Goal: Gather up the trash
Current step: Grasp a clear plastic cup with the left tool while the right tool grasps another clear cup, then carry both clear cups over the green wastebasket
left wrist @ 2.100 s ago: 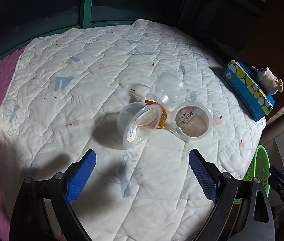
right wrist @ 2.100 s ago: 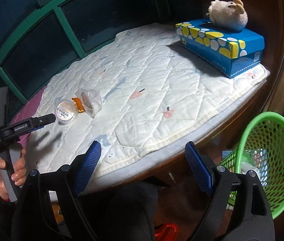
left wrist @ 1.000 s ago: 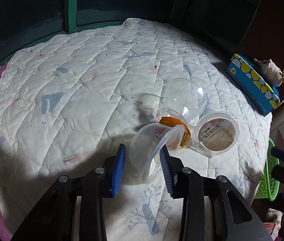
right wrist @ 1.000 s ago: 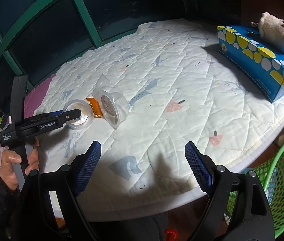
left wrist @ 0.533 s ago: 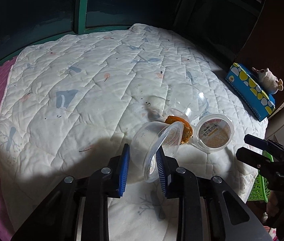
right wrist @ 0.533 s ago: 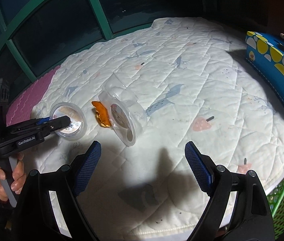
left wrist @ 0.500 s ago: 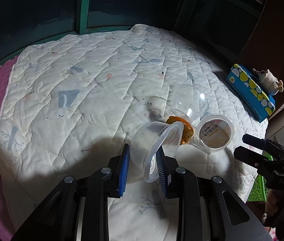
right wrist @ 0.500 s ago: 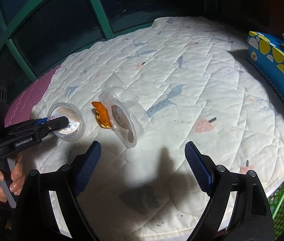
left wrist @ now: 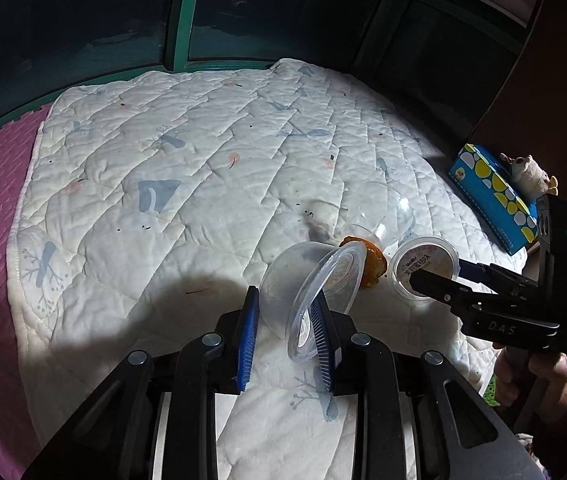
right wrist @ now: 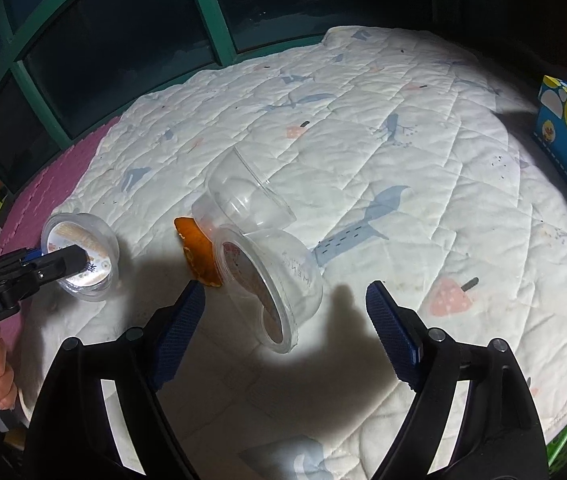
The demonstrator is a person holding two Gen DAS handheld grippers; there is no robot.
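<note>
**Trash cup picked up**

Trash cup (clear plastic) is now pinched tight in the left gripper, beside the orange peel. The right gripper, still wide, has been closing around the second cup.

Glossy clear plastic cup, matt quilted cloth blanket
</note>
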